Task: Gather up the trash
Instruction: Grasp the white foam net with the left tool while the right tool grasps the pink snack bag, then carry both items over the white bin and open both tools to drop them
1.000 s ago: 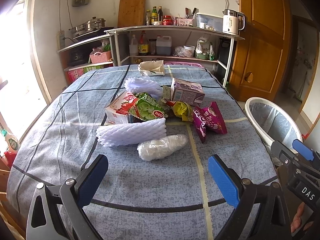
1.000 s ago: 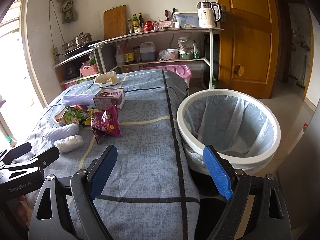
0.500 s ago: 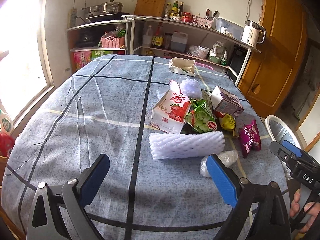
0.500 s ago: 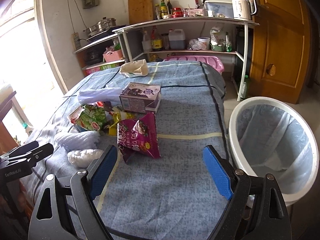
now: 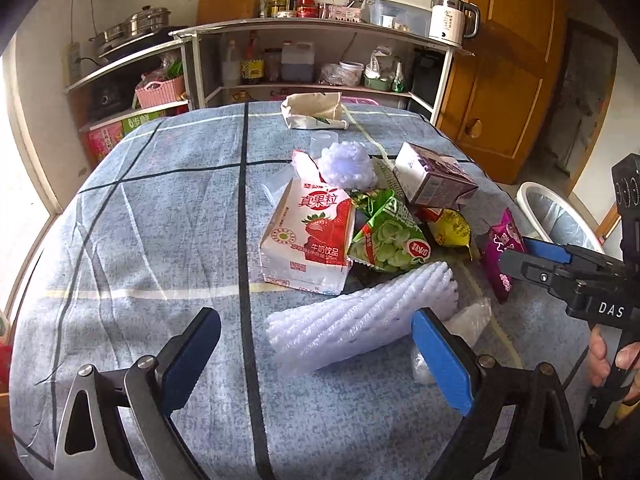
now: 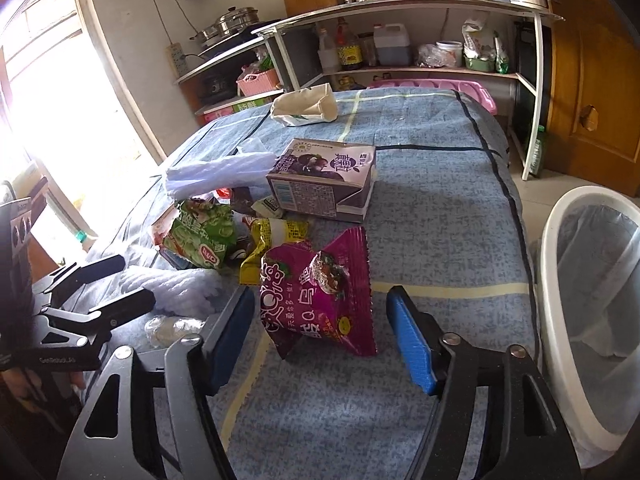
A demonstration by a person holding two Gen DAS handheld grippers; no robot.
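A pile of trash lies on the blue checked table (image 5: 160, 208). In the left wrist view my left gripper (image 5: 316, 356) is open, its jaws either side of a white foam net sleeve (image 5: 360, 316). Behind it lie a strawberry milk carton (image 5: 310, 236), a green snack bag (image 5: 386, 240) and a purple carton (image 5: 434, 180). In the right wrist view my right gripper (image 6: 320, 336) is open around a magenta snack bag (image 6: 320, 296), not touching it. A yellow wrapper (image 6: 272, 244) and the purple carton (image 6: 324, 180) lie beyond. The white bin (image 6: 592, 320) with a clear liner stands at the right.
A beige cloth bag (image 5: 314, 110) lies at the table's far end. A clear crumpled plastic piece (image 5: 464, 328) lies by the foam sleeve. Metal shelves (image 6: 400, 40) with bottles and a kettle stand behind the table. A wooden door (image 5: 512, 80) is at the right.
Both grippers moved in toward the pile. The left now frames the foam sleeve; the right now frames the magenta bag. Both stay open.
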